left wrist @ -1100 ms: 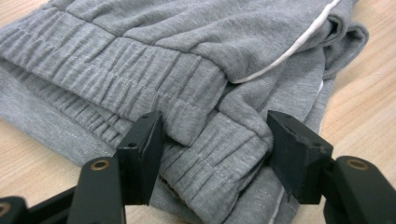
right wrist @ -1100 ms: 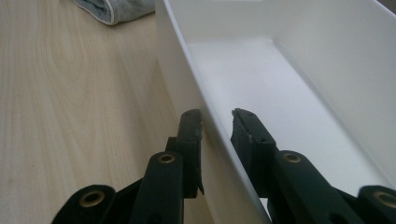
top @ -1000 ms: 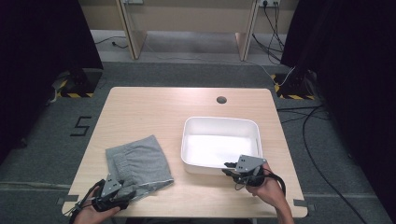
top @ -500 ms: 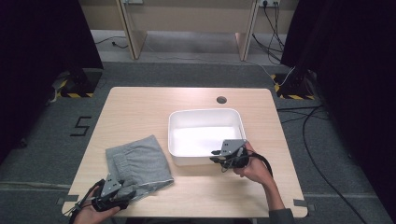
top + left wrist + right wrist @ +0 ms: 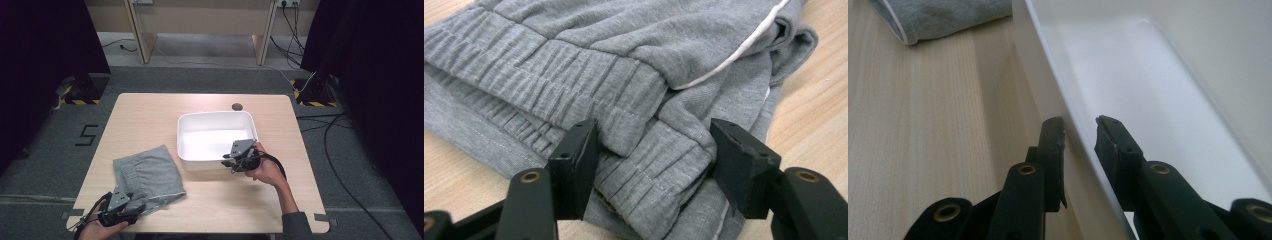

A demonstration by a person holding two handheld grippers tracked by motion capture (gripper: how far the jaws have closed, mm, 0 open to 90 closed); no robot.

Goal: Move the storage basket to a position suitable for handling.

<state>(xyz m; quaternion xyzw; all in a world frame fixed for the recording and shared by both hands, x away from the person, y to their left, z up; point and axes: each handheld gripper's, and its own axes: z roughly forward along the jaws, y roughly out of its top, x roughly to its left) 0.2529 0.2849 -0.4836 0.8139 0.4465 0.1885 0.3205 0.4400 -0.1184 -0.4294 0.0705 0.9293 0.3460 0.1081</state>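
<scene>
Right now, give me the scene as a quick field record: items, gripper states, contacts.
surface: wooden table
container: white bin, empty, upright
garment: grey folded shorts, left of the bin, apart from it
left gripper: jaws astride the shorts' waistband fold, at the near edge
right gripper: shut on the bin's near wall, one jaw inside, one outside

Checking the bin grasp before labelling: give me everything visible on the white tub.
The white tub is a shallow rectangular bin with rounded corners, looking like smooth glossy plastic, with nothing in it. It stands upright and flat on the wooden table, right of centre, apart from the folded grey garment at its left. The right gripper is shut on its near wall by the near right corner, one jaw outside and one inside. In the high view the tub's long sides run roughly across the table.
</scene>
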